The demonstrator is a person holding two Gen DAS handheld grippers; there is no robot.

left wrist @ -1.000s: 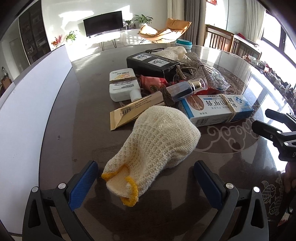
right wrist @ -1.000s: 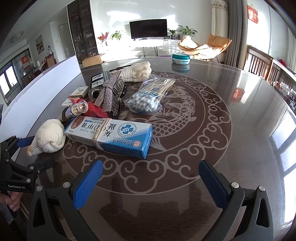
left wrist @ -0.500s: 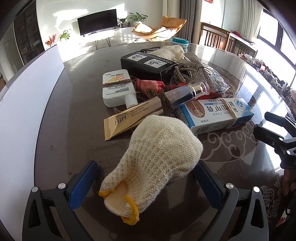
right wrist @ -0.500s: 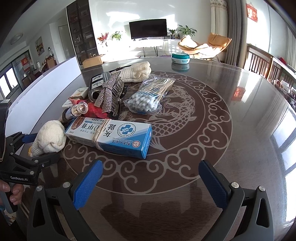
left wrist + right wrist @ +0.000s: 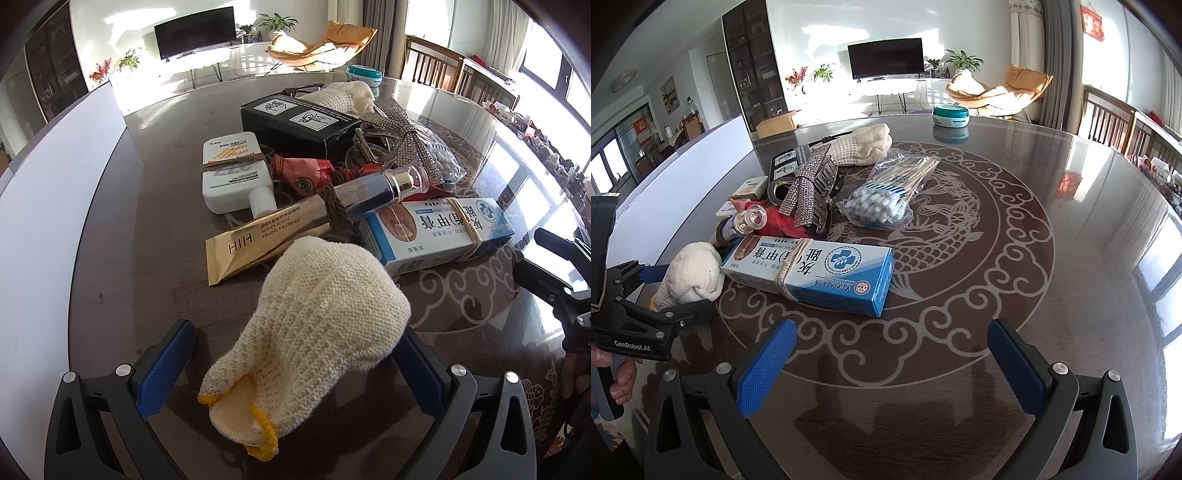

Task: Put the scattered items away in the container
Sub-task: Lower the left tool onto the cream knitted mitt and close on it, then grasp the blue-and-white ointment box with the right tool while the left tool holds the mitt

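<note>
A cream knitted pouch with a yellow rim lies on the dark table, between the open jaws of my left gripper; it also shows in the right wrist view. Behind it lie a gold cream tube, a blue bottle, a blue-white box, a white tube and a black box. My right gripper is open and empty, over bare table in front of the box. No container is clearly in view.
A bag of cotton swabs, a rhinestone hair clip, a second cream knitted item and a teal round case lie further back. A white panel runs along the table's left edge.
My left gripper has moved forward, so the pouch now lies deeper between its open jaws. The right gripper has hardly moved.
</note>
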